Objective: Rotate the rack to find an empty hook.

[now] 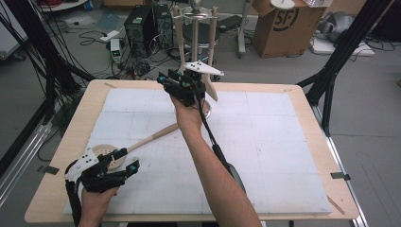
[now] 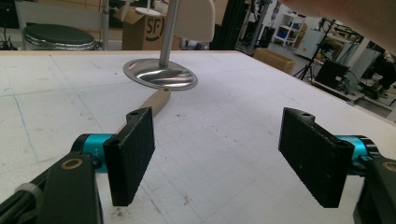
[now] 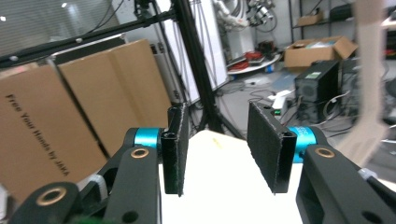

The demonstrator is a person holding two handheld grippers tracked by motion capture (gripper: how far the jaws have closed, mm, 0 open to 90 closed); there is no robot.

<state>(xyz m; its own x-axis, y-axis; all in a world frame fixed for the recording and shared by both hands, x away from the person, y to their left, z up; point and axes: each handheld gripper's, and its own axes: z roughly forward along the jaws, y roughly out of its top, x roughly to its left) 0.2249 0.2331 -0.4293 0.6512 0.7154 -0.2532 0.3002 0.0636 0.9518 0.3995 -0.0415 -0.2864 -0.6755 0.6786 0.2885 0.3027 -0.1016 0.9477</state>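
A long wooden spoon lies on the white mat, its round head at the near left and its handle pointing toward a metal utensil stand. Wooden utensils hang from the stand. My left gripper rests beside the spoon's head. In the left gripper view my left gripper stands wide open with only mat between the jaws. My right gripper is held up just left of the stand. In the right gripper view my right gripper is open and empty, with a hanging utensil to its right.
The stand's shiny round base sits at the back middle of the mat. Beyond the wooden table's edge are a cardboard box, a computer case, floor cables and black frame legs. The right forearm crosses the table's middle.
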